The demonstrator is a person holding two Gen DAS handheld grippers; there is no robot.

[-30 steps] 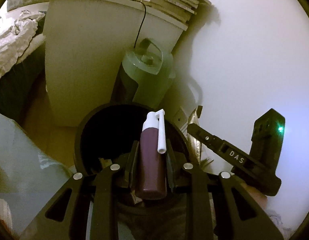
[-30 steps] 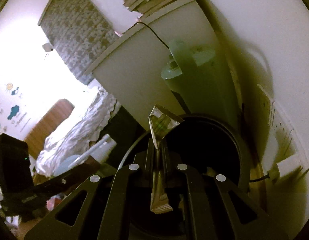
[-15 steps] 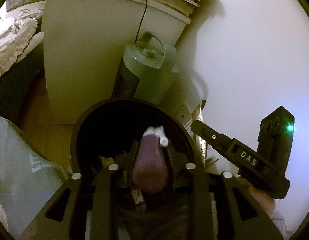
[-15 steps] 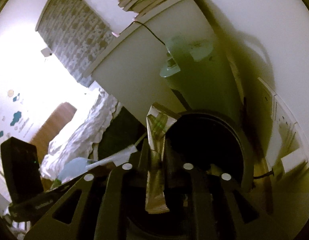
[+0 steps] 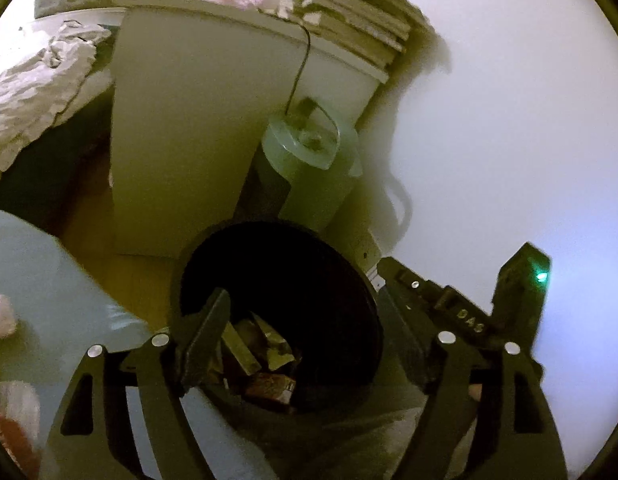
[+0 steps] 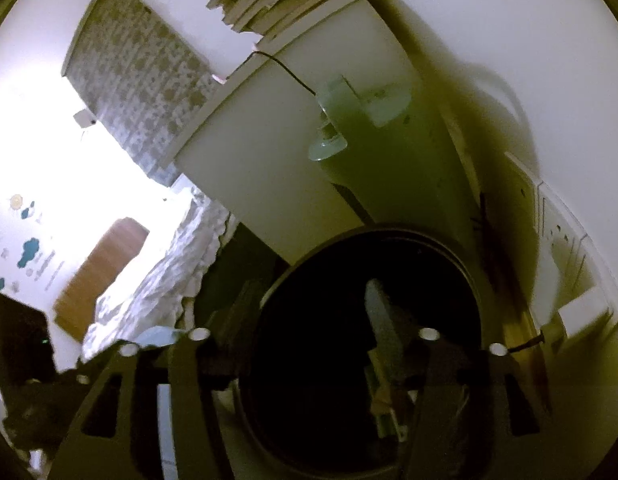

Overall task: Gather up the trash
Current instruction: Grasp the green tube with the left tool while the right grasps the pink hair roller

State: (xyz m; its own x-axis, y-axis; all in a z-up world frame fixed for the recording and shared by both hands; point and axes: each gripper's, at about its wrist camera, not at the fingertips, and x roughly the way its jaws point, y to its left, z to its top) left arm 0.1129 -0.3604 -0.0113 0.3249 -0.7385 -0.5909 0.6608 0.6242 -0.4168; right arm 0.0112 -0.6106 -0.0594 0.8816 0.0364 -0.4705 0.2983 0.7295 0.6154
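Observation:
A black round bin (image 5: 361,280) stands on the floor below both grippers, with several wrappers and small boxes (image 5: 265,356) at its bottom. My left gripper (image 5: 305,336) hangs over the bin's mouth. Its jaws are opening wide and nothing is between them. To its right is the black body of my right gripper (image 5: 449,304). In the right wrist view the bin (image 6: 449,256) fills the lower middle. My right gripper (image 6: 309,312) is over it, jaws opening, nothing pinched. A pale blurred strip (image 6: 379,312) lies along the right finger; I cannot tell what it is.
A white cabinet (image 5: 213,120) stands behind the bin, with stacked books (image 5: 349,12) on top and a cable running down. A green-topped cylinder (image 5: 309,168) sits between cabinet and wall. Rumpled white bedding (image 5: 37,88) lies at the left. Wall sockets (image 6: 561,232) are at the right.
Both grippers have opened. The purple spray bottle has left my left jaws and gone down into the bin. The folded wrapper no longer stands between my right jaws.

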